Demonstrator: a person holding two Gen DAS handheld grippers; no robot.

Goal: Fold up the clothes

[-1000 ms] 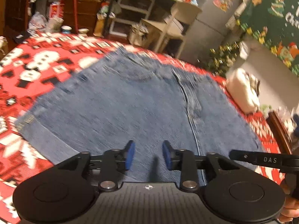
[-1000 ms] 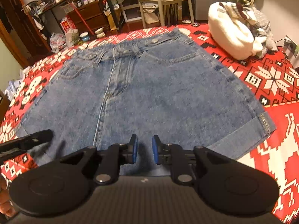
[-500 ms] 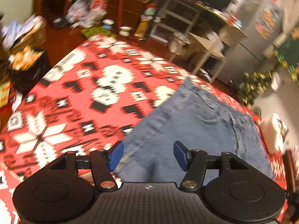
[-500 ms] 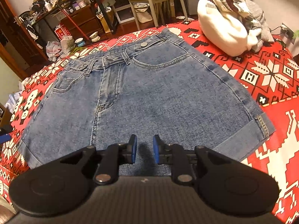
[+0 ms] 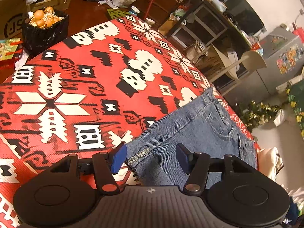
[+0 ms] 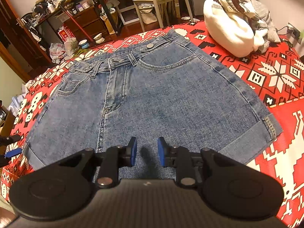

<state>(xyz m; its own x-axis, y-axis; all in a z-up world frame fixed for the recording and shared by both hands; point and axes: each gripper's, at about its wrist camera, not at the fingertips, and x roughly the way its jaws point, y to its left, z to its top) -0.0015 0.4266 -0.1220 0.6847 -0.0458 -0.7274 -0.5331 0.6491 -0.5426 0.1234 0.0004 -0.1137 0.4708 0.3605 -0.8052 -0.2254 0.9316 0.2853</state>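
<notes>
- Denim shorts (image 6: 152,98) lie spread flat, front side up, on the counter (image 6: 275,79) with its red patterned cloth. Waistband and button face the far edge, both leg hems face the near edge.
- No fold shows in the shorts: both legs lie side by side at full width, both cuffs are turned up, and the fabric is smooth with only slight puckers at the fly.
- Judgement: the fold itself is outstanding for this garment. A flat, squared-up layout fits a garment ready to be folded. Nothing folded is in view.
- Left tool (image 5: 151,158): jaws spread wide, gripping nothing. It sits low at the left leg's hem corner (image 5: 140,154), with the cuff edge and its stitched tab lying between the blue pads (image 5: 118,158). Whether the pads touch the fabric cannot be told.
- Right tool (image 6: 146,152): jaws parted by a narrow gap, nothing between them. It hangs over the near hem around the middle of the shorts; its shadow falls on the denim just ahead.
- Left tool's tip also shows at the far left edge of the right wrist view, beside the left cuff.
- A heap of white and grey clothes (image 6: 233,28) sits unfolded at the far right of the counter, well apart from the shorts. Judgement: if it belongs to the task, it is also left to do.
- Likely fold line, as a guess: along the fly seam, left leg over right.
</notes>
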